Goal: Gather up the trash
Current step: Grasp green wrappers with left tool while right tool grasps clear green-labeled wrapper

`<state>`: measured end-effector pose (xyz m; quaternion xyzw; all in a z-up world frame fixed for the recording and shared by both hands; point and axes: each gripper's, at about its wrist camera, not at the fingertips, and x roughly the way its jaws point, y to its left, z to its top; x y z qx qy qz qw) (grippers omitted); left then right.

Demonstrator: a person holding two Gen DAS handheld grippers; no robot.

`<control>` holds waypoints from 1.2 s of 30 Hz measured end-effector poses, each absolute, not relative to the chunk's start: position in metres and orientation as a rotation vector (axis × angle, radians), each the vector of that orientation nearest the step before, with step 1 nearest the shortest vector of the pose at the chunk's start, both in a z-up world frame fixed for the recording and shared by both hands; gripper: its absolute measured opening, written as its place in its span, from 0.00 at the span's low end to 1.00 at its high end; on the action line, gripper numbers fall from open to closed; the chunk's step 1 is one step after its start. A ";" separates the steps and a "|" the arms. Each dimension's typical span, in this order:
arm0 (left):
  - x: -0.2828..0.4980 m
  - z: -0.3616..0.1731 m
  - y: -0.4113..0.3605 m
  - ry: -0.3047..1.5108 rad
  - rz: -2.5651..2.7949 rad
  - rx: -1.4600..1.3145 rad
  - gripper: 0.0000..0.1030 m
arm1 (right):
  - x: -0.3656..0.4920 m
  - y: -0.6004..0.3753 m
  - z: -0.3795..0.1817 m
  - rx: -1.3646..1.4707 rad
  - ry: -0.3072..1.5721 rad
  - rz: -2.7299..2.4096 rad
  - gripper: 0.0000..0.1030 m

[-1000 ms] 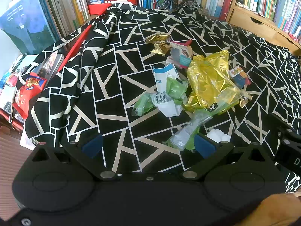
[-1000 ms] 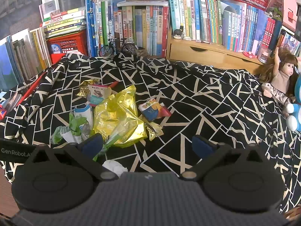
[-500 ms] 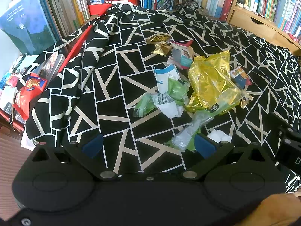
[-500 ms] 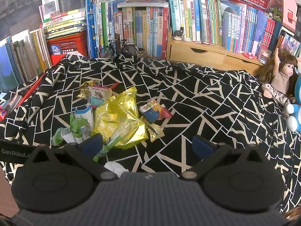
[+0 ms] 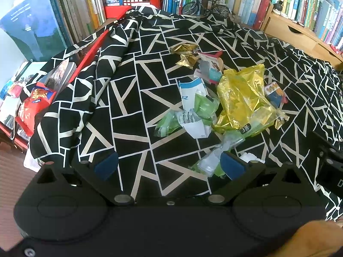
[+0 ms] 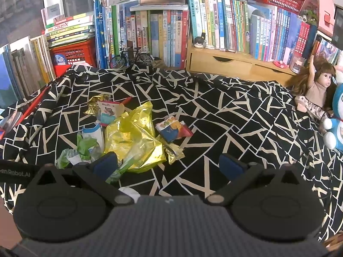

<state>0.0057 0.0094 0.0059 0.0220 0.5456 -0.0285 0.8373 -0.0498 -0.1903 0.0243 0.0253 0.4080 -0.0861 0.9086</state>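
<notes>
Both claws wide open, empty: left claw [image 5: 169,166], right claw [image 6: 168,165]. We judge first pick: yellow foil bag [image 6: 133,141]; pinch crumpled edge, lift slowly off cloth [image 6: 235,115].

Hidden and cut off — trash pile edges

The tissue [image 6: 128,191] is half covered by the right gripper's body; the clear wrapper [image 5: 211,160] slips behind a left finger [image 5: 232,166]. The blue toy [image 6: 336,126] is cropped at the frame edge — wrapper print is too small to read.
</notes>
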 end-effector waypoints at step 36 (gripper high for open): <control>0.073 -0.055 0.000 1.154 -0.140 -0.045 0.43 | 0.040 -0.206 -0.064 0.353 1.096 0.053 0.41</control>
